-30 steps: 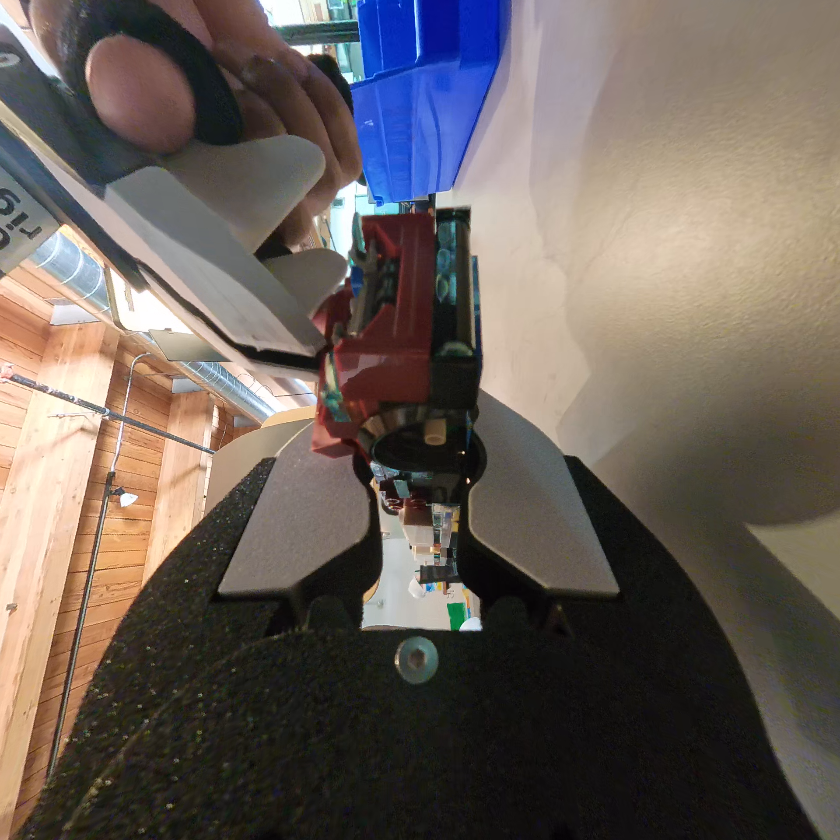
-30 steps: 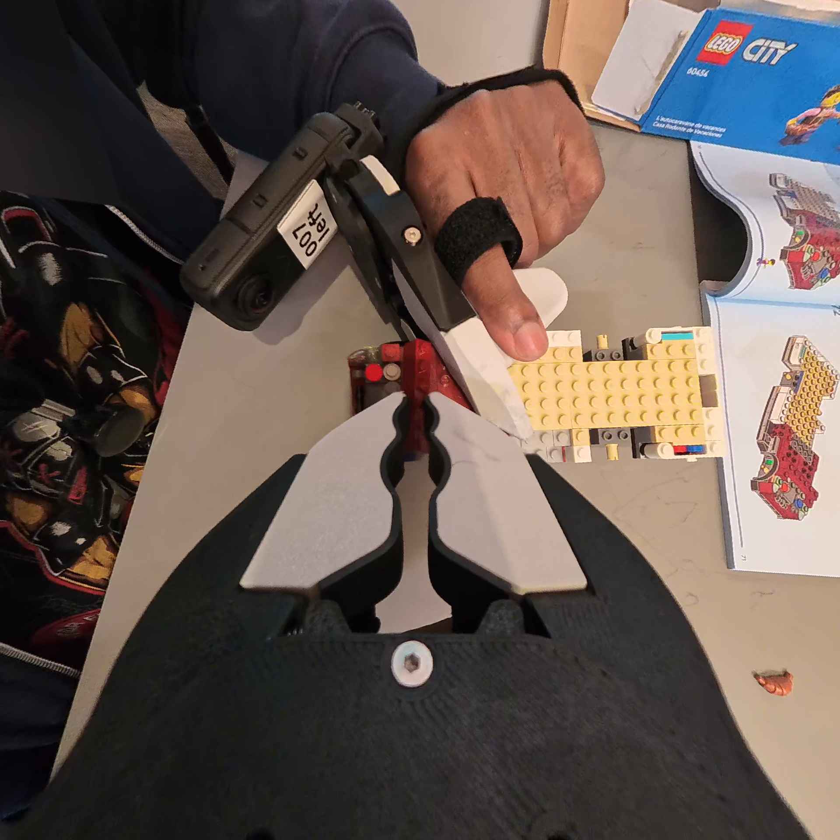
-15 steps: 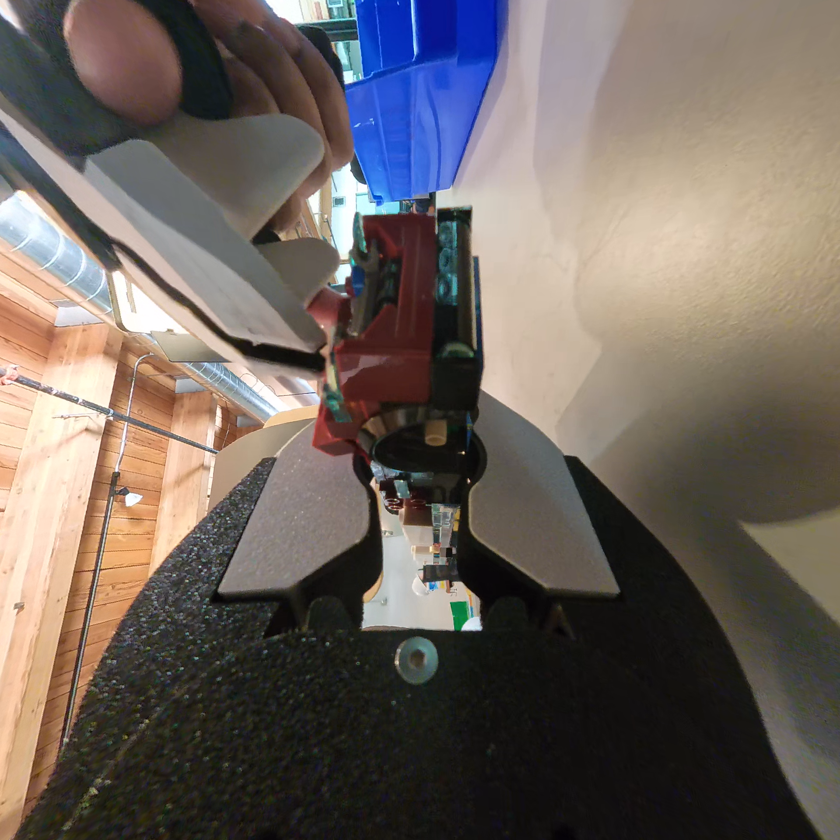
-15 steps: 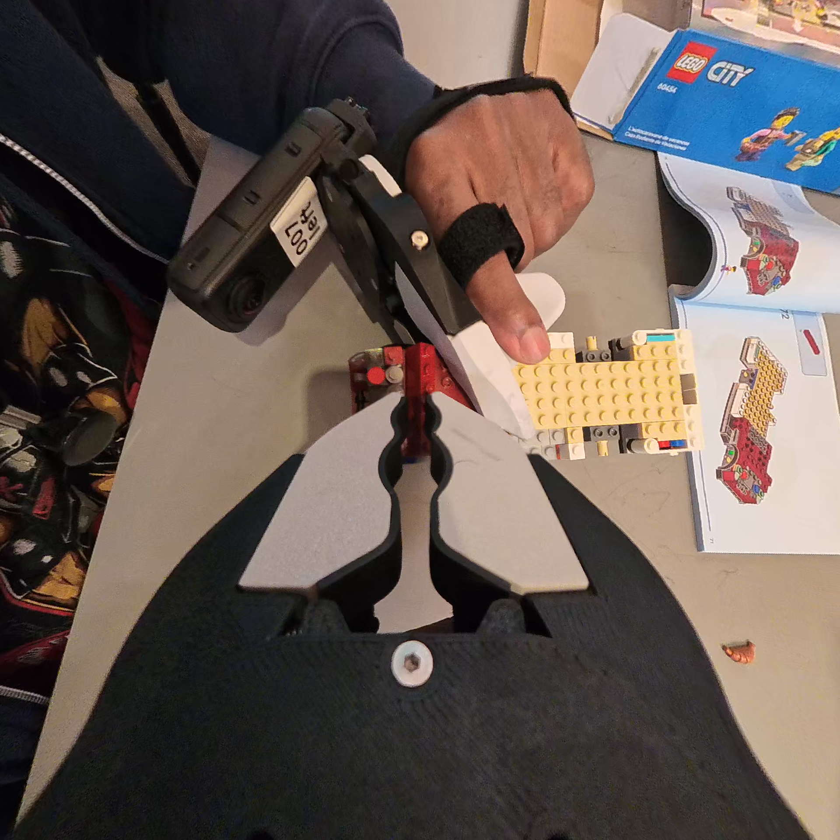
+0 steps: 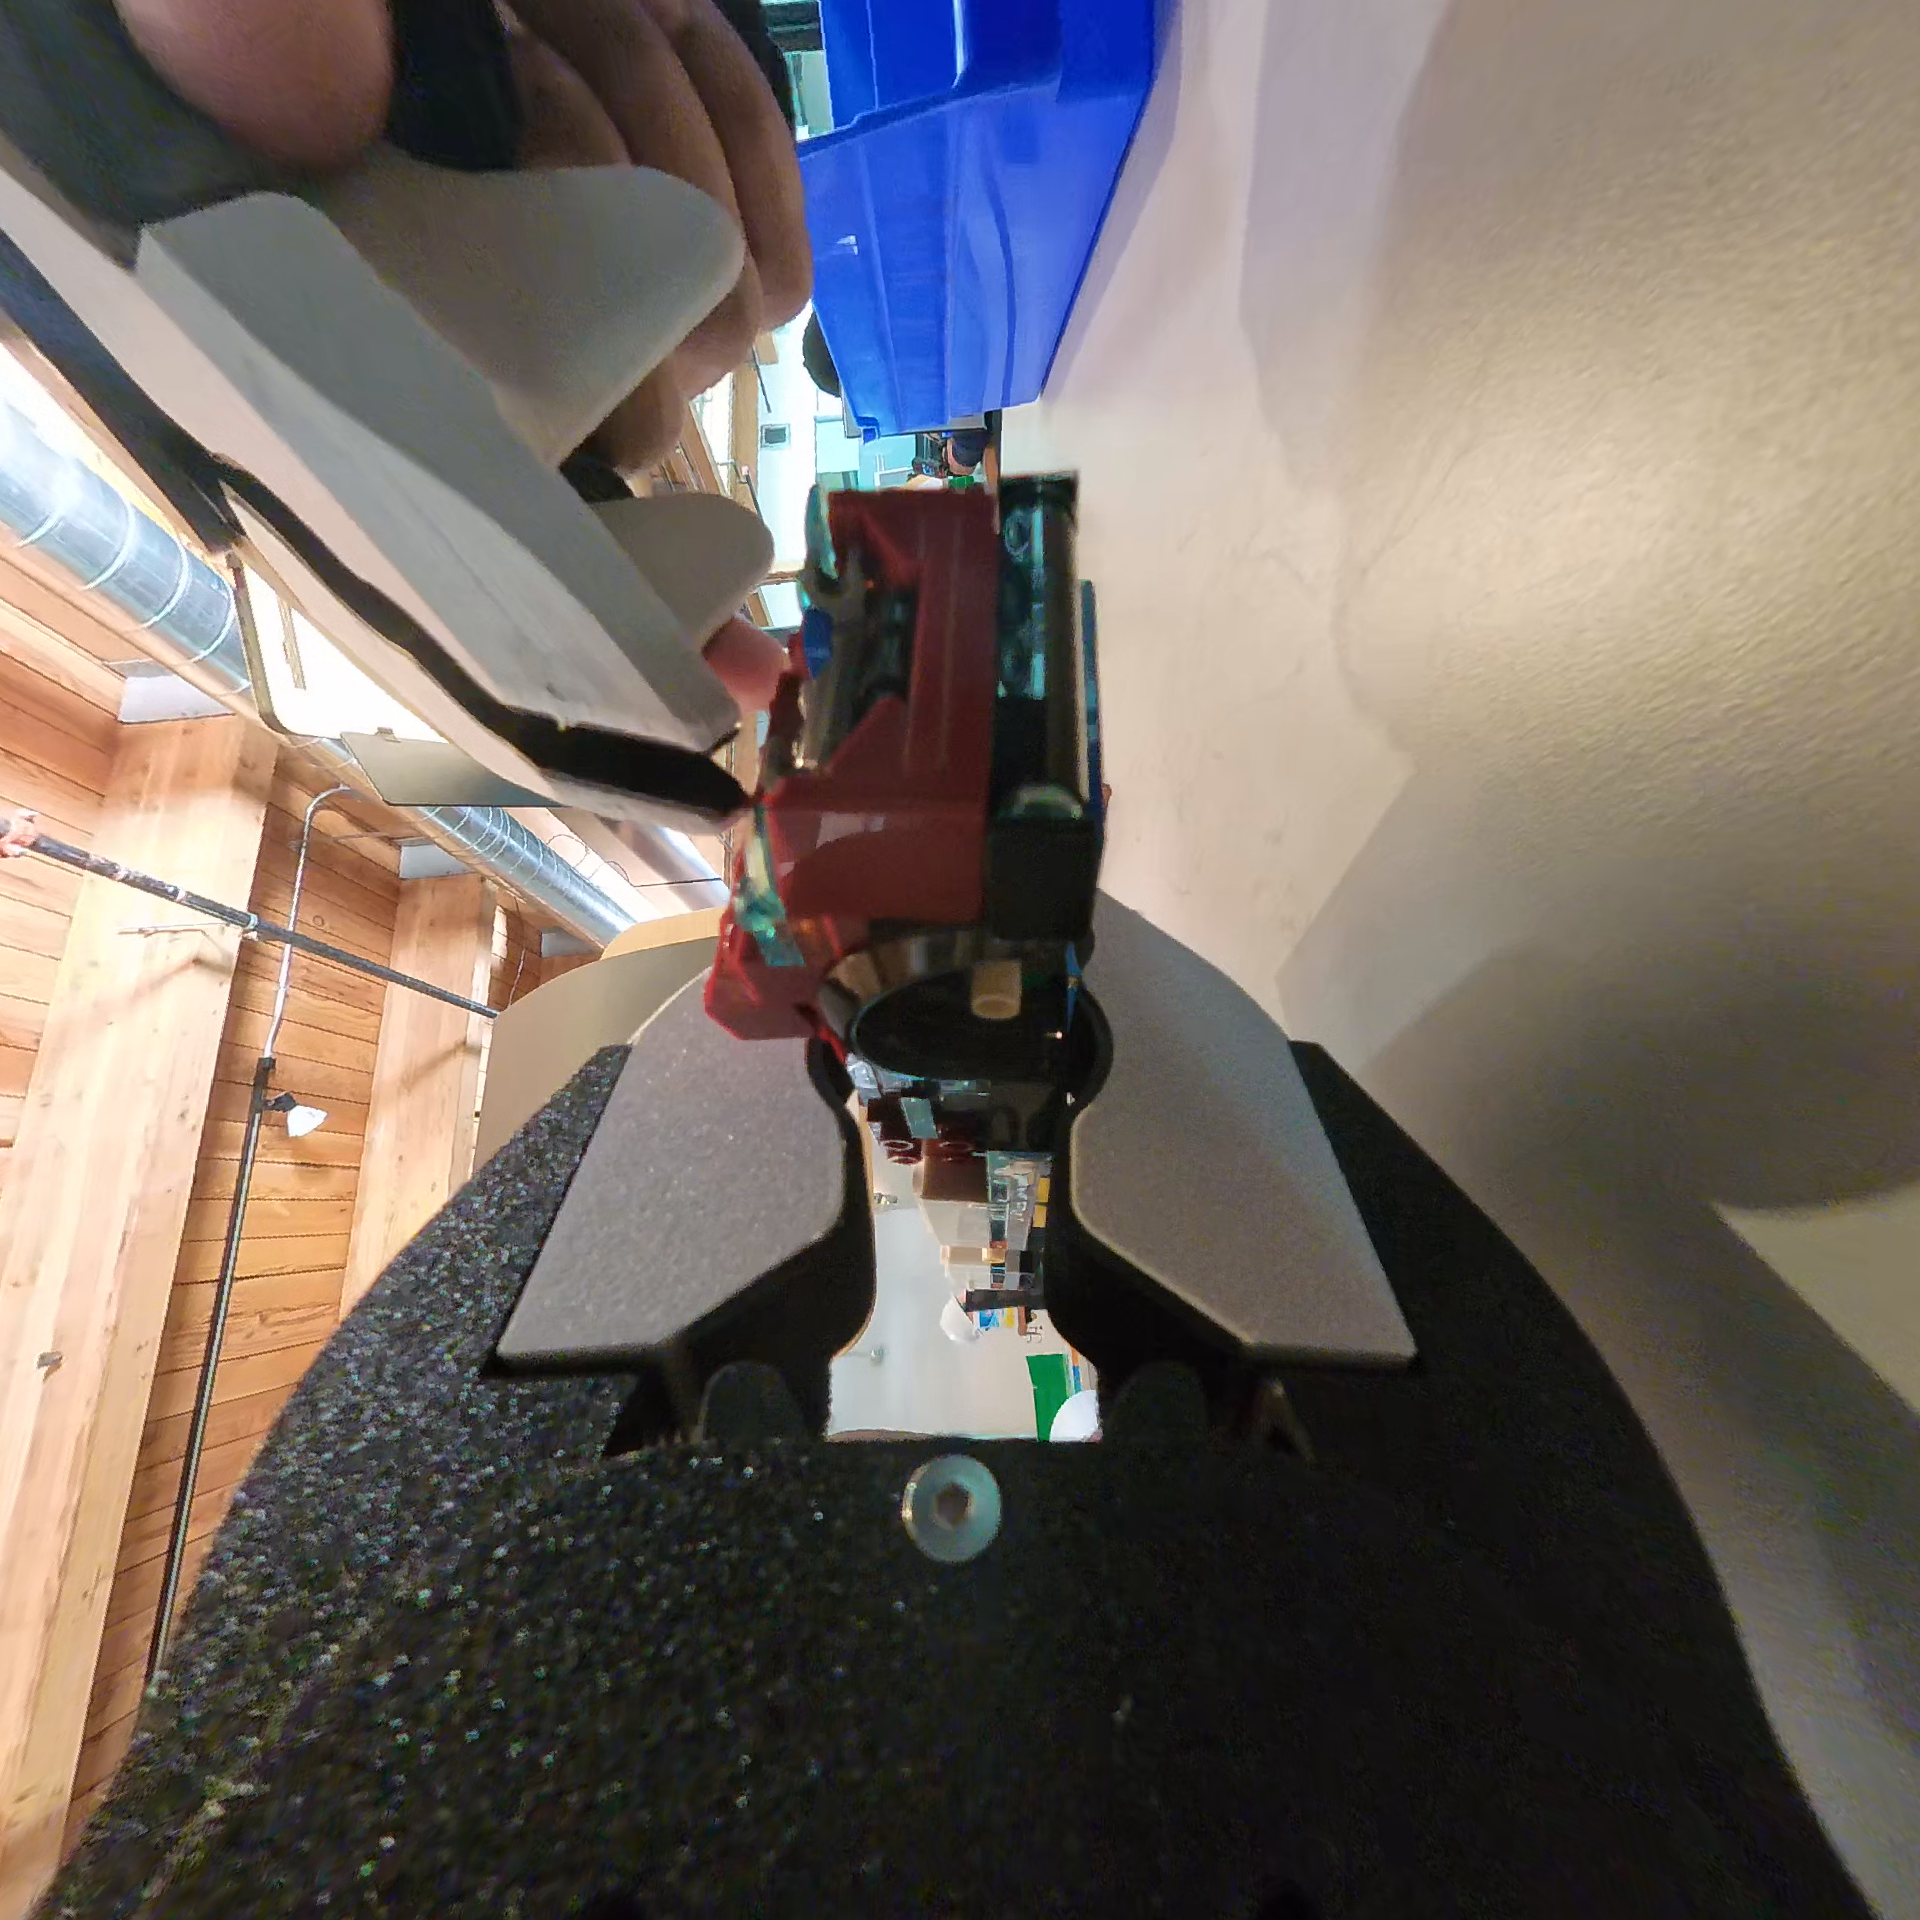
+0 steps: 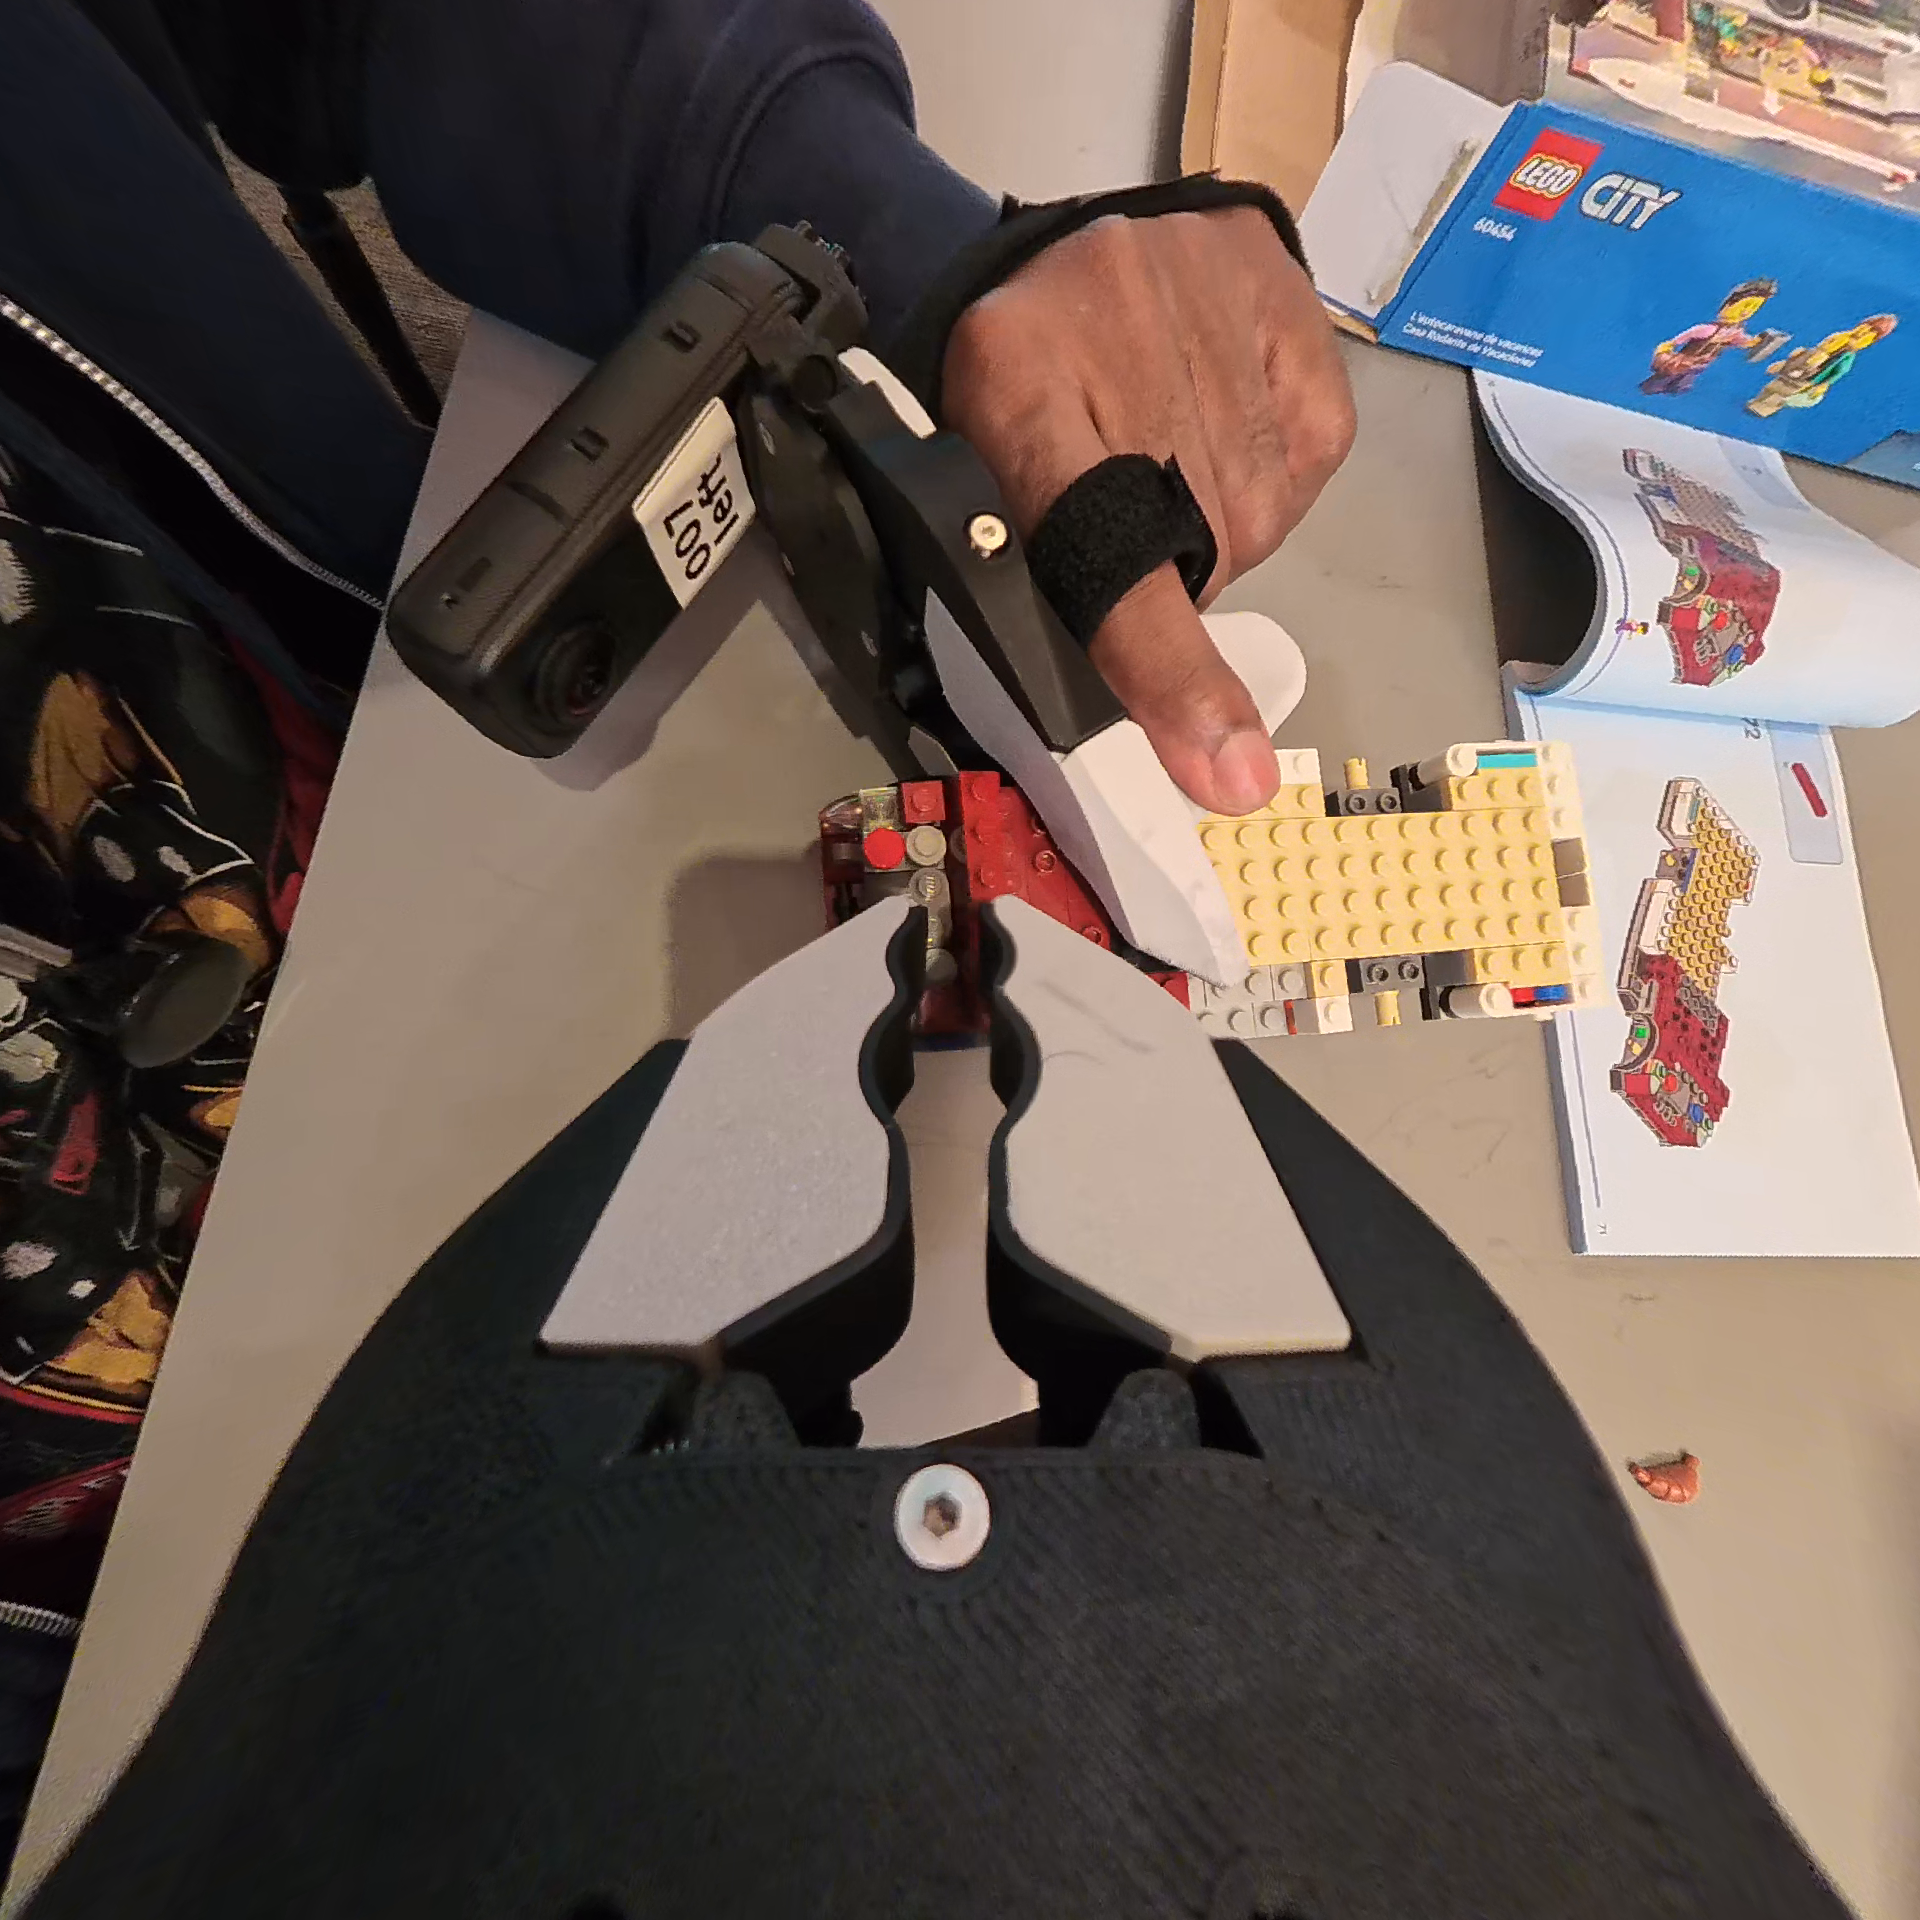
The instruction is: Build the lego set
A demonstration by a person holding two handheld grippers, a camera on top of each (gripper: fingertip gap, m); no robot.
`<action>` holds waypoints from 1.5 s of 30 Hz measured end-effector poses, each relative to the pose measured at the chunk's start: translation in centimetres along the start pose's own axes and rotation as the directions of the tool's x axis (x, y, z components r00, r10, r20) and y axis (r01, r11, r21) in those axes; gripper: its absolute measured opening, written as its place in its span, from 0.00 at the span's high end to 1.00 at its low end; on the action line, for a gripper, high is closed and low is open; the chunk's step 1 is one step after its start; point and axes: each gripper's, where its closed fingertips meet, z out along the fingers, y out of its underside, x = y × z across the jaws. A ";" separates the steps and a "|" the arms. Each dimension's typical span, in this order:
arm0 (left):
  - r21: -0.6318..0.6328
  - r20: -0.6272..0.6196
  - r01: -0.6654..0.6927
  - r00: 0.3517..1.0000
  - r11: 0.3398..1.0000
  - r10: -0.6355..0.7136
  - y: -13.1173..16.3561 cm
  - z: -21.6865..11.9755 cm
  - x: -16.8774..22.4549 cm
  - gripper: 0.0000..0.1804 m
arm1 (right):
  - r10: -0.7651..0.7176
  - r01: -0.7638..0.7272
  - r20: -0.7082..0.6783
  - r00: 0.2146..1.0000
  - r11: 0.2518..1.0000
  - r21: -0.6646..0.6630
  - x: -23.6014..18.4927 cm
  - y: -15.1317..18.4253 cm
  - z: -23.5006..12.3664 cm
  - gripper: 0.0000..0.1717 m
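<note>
My left gripper (image 5: 956,997) is shut on a brick-built vehicle (image 5: 904,769) with a dark red front and a black wheel, which it holds turned on its side against the table. In the right wrist view the vehicle's tan studded top (image 6: 1382,894) and red front (image 6: 997,842) show, with the left gripper's white finger (image 6: 1122,862) across the middle. My right gripper (image 6: 948,920) is slightly open. Its fingertips stand either side of a row of grey studs (image 6: 928,894) on the red front. It also shows in the left wrist view (image 5: 727,717), at the vehicle's upper edge.
An open instruction booklet (image 6: 1714,987) lies right of the vehicle, with a blue box (image 6: 1683,260) behind it. A small brown piece (image 6: 1662,1475) lies on the grey table (image 6: 520,987). A blue bin (image 5: 966,208) stands beyond. A person's dark sleeve (image 6: 520,156) is at the left. Left tips to right tips: about 8 cm. To the small brown piece (image 6: 1662,1475): left tips about 20 cm, right tips about 25 cm.
My right gripper's jaws have parted a little at the red front of the vehicle. The left gripper keeps the same hold on the vehicle.
</note>
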 end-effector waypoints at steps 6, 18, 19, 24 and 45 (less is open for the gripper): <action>-0.008 0.005 -0.005 1.000 1.000 0.005 0.1 0.0 -0.1 0.80 | -0.016 0.015 -0.021 1.000 1.000 -0.007 0.1 0.1 0.1 0.93; -0.066 0.009 0.027 1.000 0.997 -0.026 1.6 -0.2 -0.5 0.80 | -0.125 0.143 -0.247 0.961 0.988 0.056 1.7 -0.6 -0.7 0.82; -0.080 0.009 0.036 0.999 0.996 -0.036 1.9 -0.2 -0.5 0.80 | -0.151 0.177 -0.289 0.945 0.982 0.066 1.7 -0.8 -0.6 0.80; -0.187 0.005 0.080 0.997 0.979 -0.081 4.1 -0.2 -0.7 0.80 | -0.300 0.372 -0.580 0.757 0.928 0.005 2.5 -0.8 -0.1 0.67; -0.337 -0.038 0.095 0.993 0.937 -0.114 6.0 -0.5 -0.8 0.81 | -0.547 0.483 -0.766 0.339 0.800 -0.358 6.6 -0.5 3.4 0.63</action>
